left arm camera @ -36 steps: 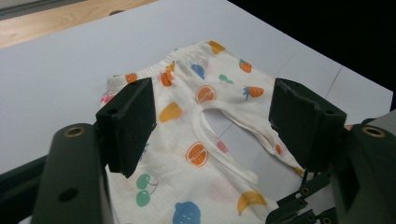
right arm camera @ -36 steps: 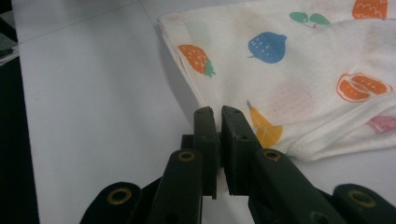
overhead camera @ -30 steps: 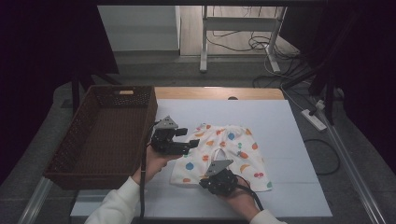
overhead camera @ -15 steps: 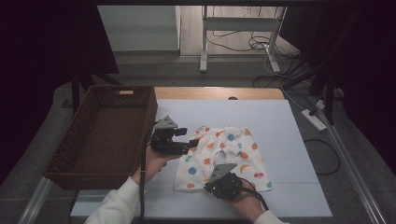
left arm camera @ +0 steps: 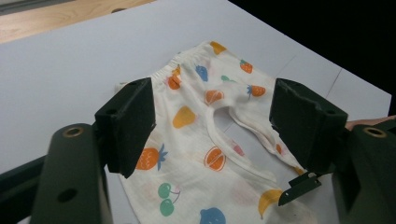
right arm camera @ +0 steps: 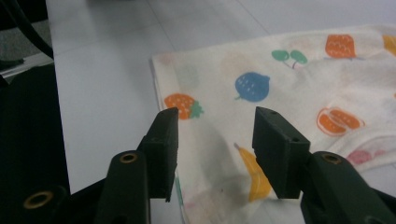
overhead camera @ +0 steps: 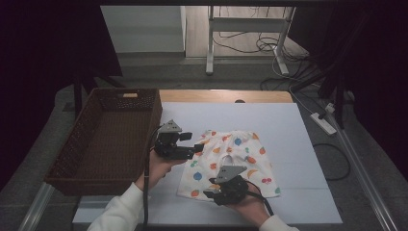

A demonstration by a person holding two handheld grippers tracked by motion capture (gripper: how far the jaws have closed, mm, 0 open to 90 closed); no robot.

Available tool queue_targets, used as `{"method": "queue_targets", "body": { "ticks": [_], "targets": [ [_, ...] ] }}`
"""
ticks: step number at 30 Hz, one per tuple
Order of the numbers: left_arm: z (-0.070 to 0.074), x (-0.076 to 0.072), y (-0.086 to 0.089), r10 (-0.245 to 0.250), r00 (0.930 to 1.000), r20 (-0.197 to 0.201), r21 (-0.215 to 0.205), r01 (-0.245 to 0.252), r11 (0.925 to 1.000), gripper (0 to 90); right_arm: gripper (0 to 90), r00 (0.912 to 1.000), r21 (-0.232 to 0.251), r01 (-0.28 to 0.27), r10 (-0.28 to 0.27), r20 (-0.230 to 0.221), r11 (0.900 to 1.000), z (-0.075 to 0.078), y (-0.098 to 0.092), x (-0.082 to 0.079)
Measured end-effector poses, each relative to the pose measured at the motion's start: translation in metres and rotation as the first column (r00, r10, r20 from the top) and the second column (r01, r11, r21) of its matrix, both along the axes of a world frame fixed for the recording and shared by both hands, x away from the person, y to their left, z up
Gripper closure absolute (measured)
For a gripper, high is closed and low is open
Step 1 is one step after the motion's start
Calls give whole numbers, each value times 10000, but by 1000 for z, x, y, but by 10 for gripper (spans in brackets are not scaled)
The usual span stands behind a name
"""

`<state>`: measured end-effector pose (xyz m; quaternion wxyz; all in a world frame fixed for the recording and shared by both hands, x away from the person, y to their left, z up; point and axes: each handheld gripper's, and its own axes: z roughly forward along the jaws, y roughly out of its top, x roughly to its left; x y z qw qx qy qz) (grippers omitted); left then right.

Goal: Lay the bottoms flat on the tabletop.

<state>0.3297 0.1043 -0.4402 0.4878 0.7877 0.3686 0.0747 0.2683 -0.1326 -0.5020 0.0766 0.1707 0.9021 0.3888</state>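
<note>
A pair of small white shorts (overhead camera: 235, 154) printed with coloured fruit lies flat on the white table (overhead camera: 298, 130). My left gripper (overhead camera: 196, 147) hovers over the shorts' left edge near the waistband. Its jaws stand wide apart with nothing between them, and the cloth (left arm camera: 205, 121) lies below. My right gripper (overhead camera: 210, 191) sits at the shorts' near hem. Its jaws have just been opening. In the right gripper view they (right arm camera: 215, 119) stand apart just above the hem (right arm camera: 280, 93), and the pads do not press on the cloth.
A brown wicker basket (overhead camera: 72, 149) stands along the table's left side, close to my left hand. Bare wood (overhead camera: 226, 95) edges the table's far side. Cables (overhead camera: 245, 45) and a metal stand lie on the floor beyond it.
The right gripper's jaws have parted and released the near hem of the shorts. Both hands stay where they were, and the shorts lie as before.
</note>
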Motion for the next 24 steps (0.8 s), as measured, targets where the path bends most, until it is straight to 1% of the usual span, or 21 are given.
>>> {"method": "queue_targets", "body": {
  "ticks": [4, 5, 9, 10, 11, 16, 17, 18, 19, 24],
  "targets": [
    [-2, 1, 0, -57, 9998, -174, -159, 54, 9999, 306, 464, 10000, 217, -51, 51, 9, 9998, 1, 3, 0],
    [-3, 1, -1, -96, 9997, -203, -181, 92, 9998, 306, 460, 10000, 195, -66, 66, 10, 9998, 2, 3, 0],
    [-2, 0, -6, -276, 9995, -133, -81, 275, 9996, 300, 447, 9997, 288, -226, 226, 7, 9993, 1, 7, -1],
    [-2, 0, -7, -321, 9994, -139, -65, 321, 9995, 298, 443, 9997, 218, -246, 245, 40, 9995, 1, 8, -2],
    [-2, 0, -8, -355, 9993, -134, -44, 355, 9994, 296, 438, 9996, 247, -282, 281, 72, 9993, 0, 10, -3],
    [-2, 2, -10, -404, 9990, -171, -131, 402, 9991, 294, 432, 9987, 143, -498, 496, 135, 9987, -3, 14, -8],
    [-3, 2, -10, -398, 9990, -178, -118, 396, 9991, 293, 431, 9986, 86, -515, 514, 119, 9986, -3, 15, -9],
    [-3, 2, -10, -397, 9991, -177, -89, 395, 9992, 290, 429, 9986, 164, -526, 525, 73, 9985, -4, 16, -10],
    [-3, 2, -10, -391, 9991, -173, -70, 390, 9992, 288, 428, 9984, 144, -564, 563, 73, 9983, -4, 17, -11],
    [-2, 1, -12, -370, 9991, -183, 50, 371, 9993, 280, 422, 9977, -2, -654, 654, 170, 9979, -5, 20, -13]
  ]
}}
